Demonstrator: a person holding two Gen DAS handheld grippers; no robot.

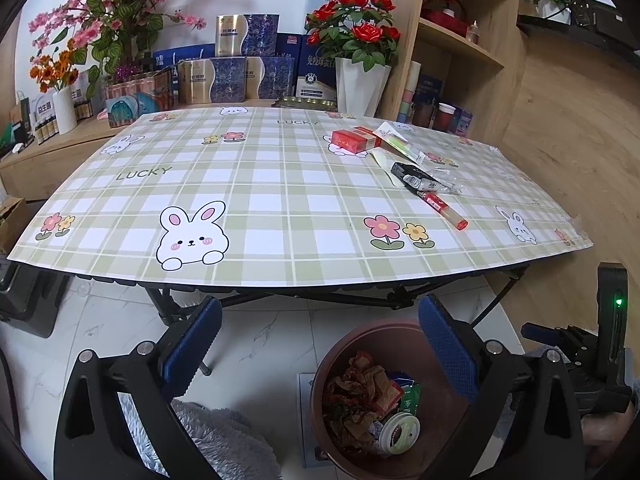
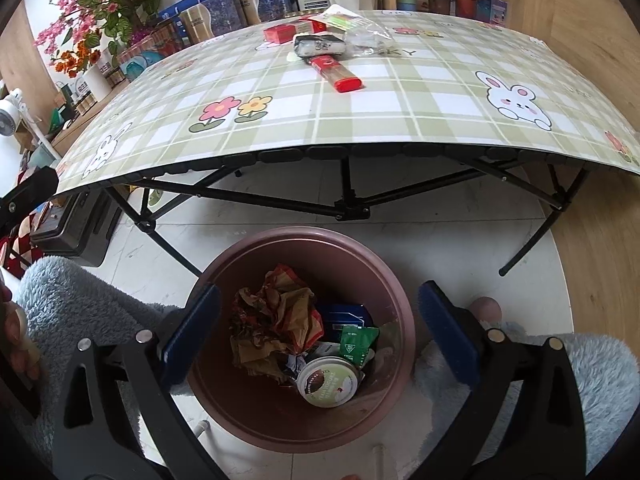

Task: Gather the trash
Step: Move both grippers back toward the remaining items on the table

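A brown round bin stands on the floor in front of the folding table and holds crumpled wrappers, a green packet and a round lid. My right gripper hangs open right above the bin, nothing between its blue pads. In the left wrist view the bin lies low at the right, and my left gripper is open and empty above the floor beside it. On the table lie a red box, a black packet, a red-capped tube and clear wrappers.
The table has a green plaid cloth with rabbits and black folding legs. Boxes, flower vases and a wooden shelf stand behind it. Fluffy grey fabric flanks the bin. White tiled floor lies below.
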